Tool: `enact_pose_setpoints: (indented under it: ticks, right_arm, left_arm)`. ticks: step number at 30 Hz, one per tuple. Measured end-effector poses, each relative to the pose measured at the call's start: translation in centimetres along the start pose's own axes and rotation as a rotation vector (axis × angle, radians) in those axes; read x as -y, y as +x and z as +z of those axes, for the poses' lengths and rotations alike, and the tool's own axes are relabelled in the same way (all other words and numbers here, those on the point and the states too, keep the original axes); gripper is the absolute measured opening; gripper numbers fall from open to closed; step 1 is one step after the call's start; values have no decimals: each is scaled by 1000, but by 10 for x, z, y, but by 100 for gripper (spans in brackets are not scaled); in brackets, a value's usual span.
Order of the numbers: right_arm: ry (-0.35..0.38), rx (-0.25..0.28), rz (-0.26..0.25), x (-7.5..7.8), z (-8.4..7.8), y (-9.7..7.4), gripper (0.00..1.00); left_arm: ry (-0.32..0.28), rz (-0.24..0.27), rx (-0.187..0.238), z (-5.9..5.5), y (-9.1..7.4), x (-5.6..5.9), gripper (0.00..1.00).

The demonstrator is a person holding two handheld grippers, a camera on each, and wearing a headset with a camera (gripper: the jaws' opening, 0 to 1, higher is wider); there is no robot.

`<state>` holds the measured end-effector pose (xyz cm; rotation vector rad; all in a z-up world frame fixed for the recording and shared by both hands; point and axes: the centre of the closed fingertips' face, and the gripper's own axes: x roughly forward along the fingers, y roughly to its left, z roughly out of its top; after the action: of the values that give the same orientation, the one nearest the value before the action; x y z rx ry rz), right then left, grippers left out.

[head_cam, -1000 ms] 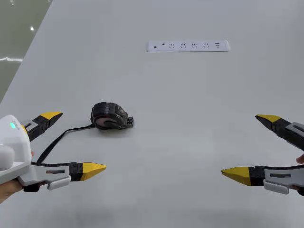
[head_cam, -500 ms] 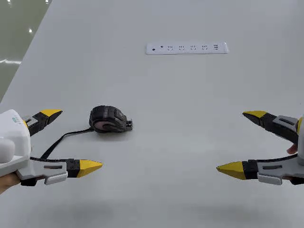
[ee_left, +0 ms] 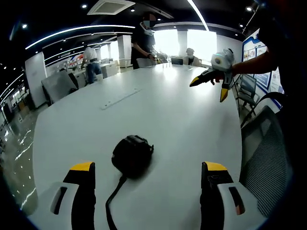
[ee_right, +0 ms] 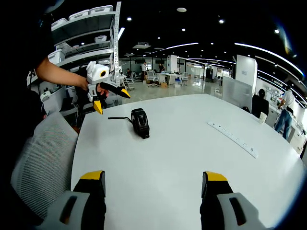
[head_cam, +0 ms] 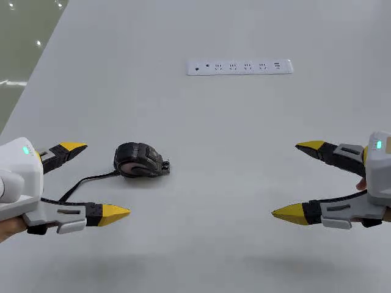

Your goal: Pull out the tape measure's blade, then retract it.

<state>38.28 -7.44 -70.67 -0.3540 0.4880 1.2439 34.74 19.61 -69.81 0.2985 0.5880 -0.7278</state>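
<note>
A black tape measure (head_cam: 140, 160) lies on the white table (head_cam: 232, 134), its black wrist strap (head_cam: 82, 183) trailing toward the left. My left gripper (head_cam: 101, 180) is open just left of it, the strap running between its yellow-tipped jaws; the tape measure (ee_left: 132, 154) sits a short way ahead of the jaws in the left gripper view. My right gripper (head_cam: 299, 180) is open at the right, well away from the tape measure (ee_right: 140, 122), with nothing between its jaws. No blade is drawn out.
A white power strip (head_cam: 240, 66) lies toward the far side of the table. The table's left edge (head_cam: 36, 79) borders a glossy floor. A mesh chair (ee_right: 41, 163) stands by the table, and people stand at the far end.
Both grippers have shifted slightly inward toward the table's middle, the right one more. The tape measure has stayed put; the head camera has tilted a little.
</note>
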Motion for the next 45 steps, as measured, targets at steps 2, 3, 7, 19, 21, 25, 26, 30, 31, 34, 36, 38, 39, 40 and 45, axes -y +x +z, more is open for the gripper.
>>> enact_pose_setpoints:
  ticks: [2, 3, 7, 19, 21, 25, 26, 30, 31, 34, 36, 38, 39, 40, 45]
  right_arm:
    - [-11, -2, 7, 1, 0, 3, 80]
    - [-11, -4, 11, 1, 1, 4, 80]
    - [-22, -10, 26, 4, 1, 11, 78]
    - [-56, -38, 75, 3, 2, 28, 72]
    - [-60, -39, 80, 4, 2, 30, 72]
    - [-78, -44, 97, 5, 3, 37, 69]
    - [-84, -46, 101, 5, 3, 38, 69]
    - [-105, -48, 117, 7, 6, 46, 67]
    - [-108, -48, 122, 7, 6, 47, 66]
    - [-117, -53, 135, 9, 7, 54, 65]
    - [-125, -56, 144, 9, 7, 57, 64]
    - [-133, -60, 155, 9, 7, 61, 63]
    - [-142, -64, 161, 9, 7, 63, 62]
    - [-151, -66, 166, 8, 8, 65, 61]
    - [-169, -75, 187, 5, 12, 74, 58]
  left_arm:
    - [3, -11, -4, 0, 2, -1, 86]
    - [5, -11, -7, 0, 2, -2, 86]
    - [11, -15, -12, -1, 6, -6, 85]
    - [40, -37, -33, -1, 14, -16, 75]
    - [40, -42, -37, -1, 16, -17, 74]
    - [56, -61, -56, -4, 21, -18, 70]
    - [61, -64, -58, -4, 22, -18, 69]
    - [78, -81, -75, -6, 26, -20, 65]
    - [80, -84, -80, -6, 27, -21, 64]
    - [93, -93, -100, -9, 30, -23, 62]
    - [101, -97, -104, -9, 31, -25, 60]
    - [103, -101, -115, -10, 32, -27, 58]
    - [107, -101, -119, -11, 32, -29, 58]
    - [109, -102, -121, -11, 33, -30, 57]
    - [132, -117, -141, -14, 37, -35, 54]
